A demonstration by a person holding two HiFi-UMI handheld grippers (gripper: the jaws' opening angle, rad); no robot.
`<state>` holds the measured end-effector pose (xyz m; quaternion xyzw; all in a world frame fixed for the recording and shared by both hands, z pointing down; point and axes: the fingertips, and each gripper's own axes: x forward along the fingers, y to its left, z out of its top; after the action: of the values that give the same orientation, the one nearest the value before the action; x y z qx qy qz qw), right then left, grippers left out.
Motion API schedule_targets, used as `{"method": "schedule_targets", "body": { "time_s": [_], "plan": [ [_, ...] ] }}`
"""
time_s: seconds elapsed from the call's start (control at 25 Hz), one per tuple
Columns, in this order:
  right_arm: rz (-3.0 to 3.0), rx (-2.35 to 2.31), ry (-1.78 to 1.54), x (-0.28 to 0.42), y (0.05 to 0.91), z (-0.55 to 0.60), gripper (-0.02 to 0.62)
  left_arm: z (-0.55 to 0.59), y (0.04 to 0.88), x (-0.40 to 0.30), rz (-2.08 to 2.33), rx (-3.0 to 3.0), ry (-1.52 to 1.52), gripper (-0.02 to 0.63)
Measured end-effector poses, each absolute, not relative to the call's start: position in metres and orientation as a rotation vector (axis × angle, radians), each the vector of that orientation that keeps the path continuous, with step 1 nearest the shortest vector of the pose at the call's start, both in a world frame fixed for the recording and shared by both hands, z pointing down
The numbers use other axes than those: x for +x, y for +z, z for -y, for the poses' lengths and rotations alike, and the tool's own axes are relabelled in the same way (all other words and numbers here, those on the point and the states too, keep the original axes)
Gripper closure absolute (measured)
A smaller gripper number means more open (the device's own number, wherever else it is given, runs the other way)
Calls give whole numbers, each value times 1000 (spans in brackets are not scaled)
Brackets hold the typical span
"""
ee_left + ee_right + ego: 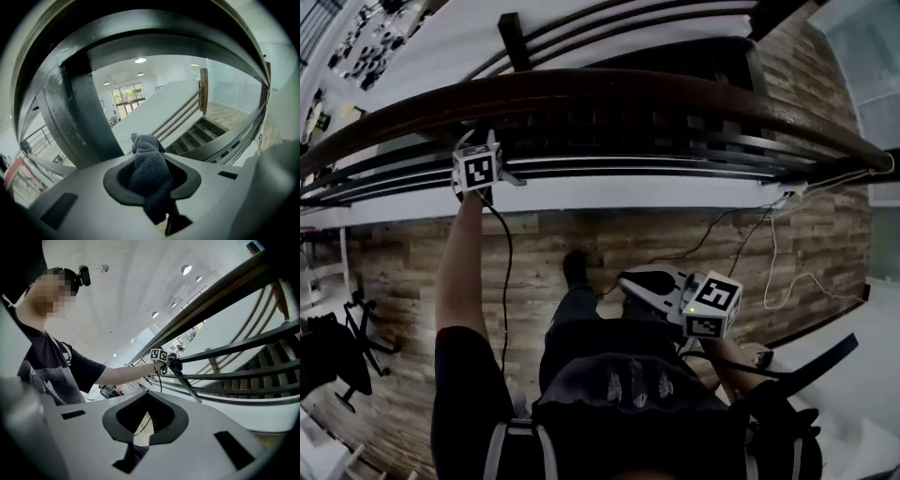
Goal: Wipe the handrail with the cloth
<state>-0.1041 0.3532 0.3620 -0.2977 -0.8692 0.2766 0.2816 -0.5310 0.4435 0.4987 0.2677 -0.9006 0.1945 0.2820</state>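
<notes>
A dark brown wooden handrail (pixel 609 94) curves across the top of the head view, over black metal rails. My left gripper (pixel 478 141) is raised to just under it, beside a railing post (pixel 79 117). It is shut on a dark grey knitted cloth (pixel 150 164) that sticks up between the jaws. The handrail's underside (pixel 159 44) arcs close overhead in the left gripper view. My right gripper (pixel 628 278) hangs low by my knees, away from the rail, shut with nothing in it. From the right gripper (pixel 140 427) view, the left gripper (pixel 164 357) shows below the handrail (pixel 211 301).
Beyond the railing, a staircase (pixel 197 136) drops away. Cables (pixel 769 253) trail over the wood floor at the right. An office chair (pixel 337 347) stands at the left. My shoe (pixel 575 267) is near the white base ledge (pixel 628 192) of the railing.
</notes>
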Motion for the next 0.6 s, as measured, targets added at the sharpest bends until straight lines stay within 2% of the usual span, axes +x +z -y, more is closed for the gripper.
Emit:
{"method": "schedule_targets", "body": {
  "time_s": [0.16, 0.32, 0.44, 0.6],
  "plan": [
    [2312, -783, 701, -149, 366, -351, 592, -426, 504, -560, 2397, 757, 725, 509],
    [2332, -794, 681, -135, 357, -335, 592, -422, 499, -531, 2451, 763, 780, 509],
    [2377, -767, 684, -126, 352, -319, 592, -396, 454, -474, 2546, 993, 617, 509],
    [2482, -735, 738, -112, 339, -287, 592, -345, 368, -350, 2558, 1381, 344, 509]
  ]
}}
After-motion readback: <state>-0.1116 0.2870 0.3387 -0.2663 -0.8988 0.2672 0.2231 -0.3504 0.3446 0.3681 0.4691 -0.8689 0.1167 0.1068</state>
